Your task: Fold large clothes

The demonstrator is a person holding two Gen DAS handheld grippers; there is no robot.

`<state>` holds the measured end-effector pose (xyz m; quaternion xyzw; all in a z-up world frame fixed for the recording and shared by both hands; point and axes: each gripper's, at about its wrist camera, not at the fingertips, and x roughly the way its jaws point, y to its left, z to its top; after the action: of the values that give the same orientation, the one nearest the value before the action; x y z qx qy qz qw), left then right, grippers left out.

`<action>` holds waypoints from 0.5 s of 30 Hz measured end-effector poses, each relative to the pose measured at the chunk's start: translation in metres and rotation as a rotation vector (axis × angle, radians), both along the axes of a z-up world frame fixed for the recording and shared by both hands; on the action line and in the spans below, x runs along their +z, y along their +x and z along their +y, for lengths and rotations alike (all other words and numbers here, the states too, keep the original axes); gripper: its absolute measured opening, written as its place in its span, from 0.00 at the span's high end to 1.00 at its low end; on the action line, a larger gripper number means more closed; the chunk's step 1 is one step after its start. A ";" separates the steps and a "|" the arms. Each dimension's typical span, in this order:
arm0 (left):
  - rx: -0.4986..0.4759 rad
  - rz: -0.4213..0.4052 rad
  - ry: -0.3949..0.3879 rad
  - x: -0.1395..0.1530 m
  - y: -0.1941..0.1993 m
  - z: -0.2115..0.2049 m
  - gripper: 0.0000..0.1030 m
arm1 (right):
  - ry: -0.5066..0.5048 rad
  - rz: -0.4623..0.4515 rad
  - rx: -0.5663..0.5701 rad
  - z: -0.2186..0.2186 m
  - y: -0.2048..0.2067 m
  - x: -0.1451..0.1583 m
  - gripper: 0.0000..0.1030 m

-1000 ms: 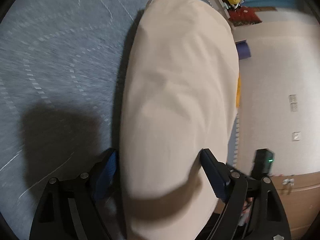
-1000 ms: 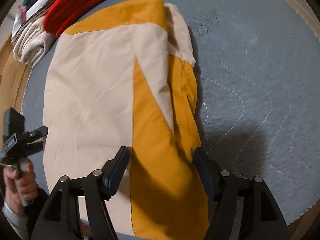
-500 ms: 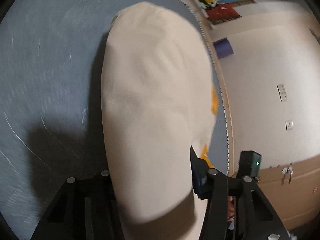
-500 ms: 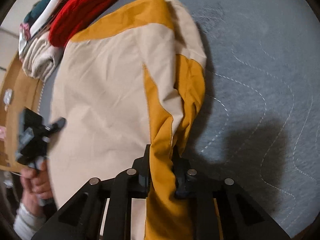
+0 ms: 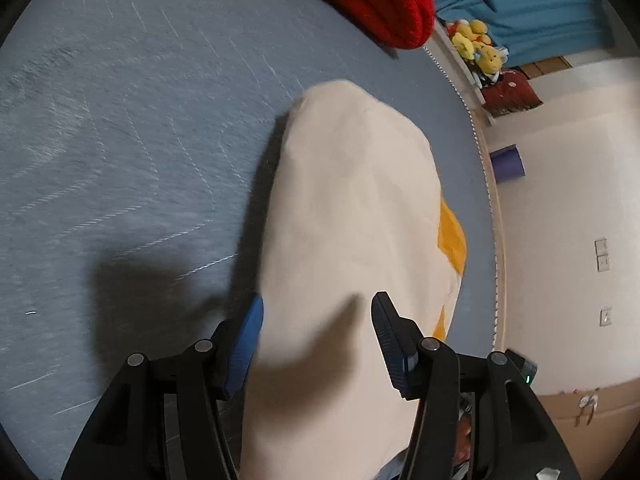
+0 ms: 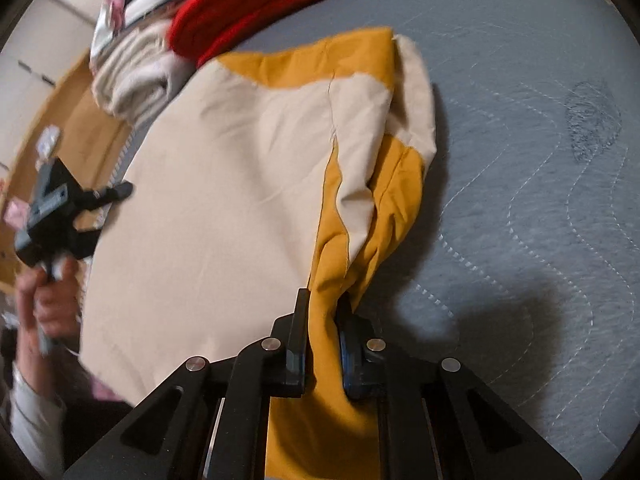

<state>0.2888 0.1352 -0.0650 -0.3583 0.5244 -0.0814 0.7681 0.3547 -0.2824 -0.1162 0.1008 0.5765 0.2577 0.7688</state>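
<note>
Two claws work one cream-and-mustard garment (image 6: pixel 240 184) spread on a grey quilted bed (image 6: pixel 540 160); at the garment's left edge the left claw (image 5: pixel 316 320), in a hand (image 6: pixel 48 300), is opening, cream cloth between its blue pads, and I cannot tell if they press it; beyond the garment lies a red knit (image 6: pixel 256 4); at its right edge the right claw (image 6: pixel 324 308) is closing, pinching a bunched mustard fold.

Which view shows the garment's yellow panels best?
The right wrist view: the cream and yellow garment lies spread out, its yellow edge pinched in the right gripper. The left wrist view shows mostly cream cloth, with only a yellow sliver.
</note>
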 end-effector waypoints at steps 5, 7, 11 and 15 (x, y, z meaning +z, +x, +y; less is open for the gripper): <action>-0.154 0.017 0.088 0.007 -0.035 -0.034 0.48 | -0.014 -0.037 -0.014 0.003 0.002 0.010 0.88; -0.196 0.110 0.170 -0.017 -0.040 -0.052 0.44 | -0.011 -0.034 -0.034 0.007 0.003 0.013 0.88; -0.097 0.129 0.124 -0.049 -0.056 -0.044 0.38 | -0.001 -0.022 -0.046 0.003 -0.005 0.020 0.87; -0.050 0.150 0.149 -0.051 -0.070 -0.040 0.35 | -0.088 0.039 -0.059 -0.019 -0.022 0.013 0.70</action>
<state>0.2188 0.0955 -0.1162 -0.2922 0.5937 -0.0346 0.7490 0.3322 -0.3016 -0.1032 0.0887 0.5989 0.2075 0.7684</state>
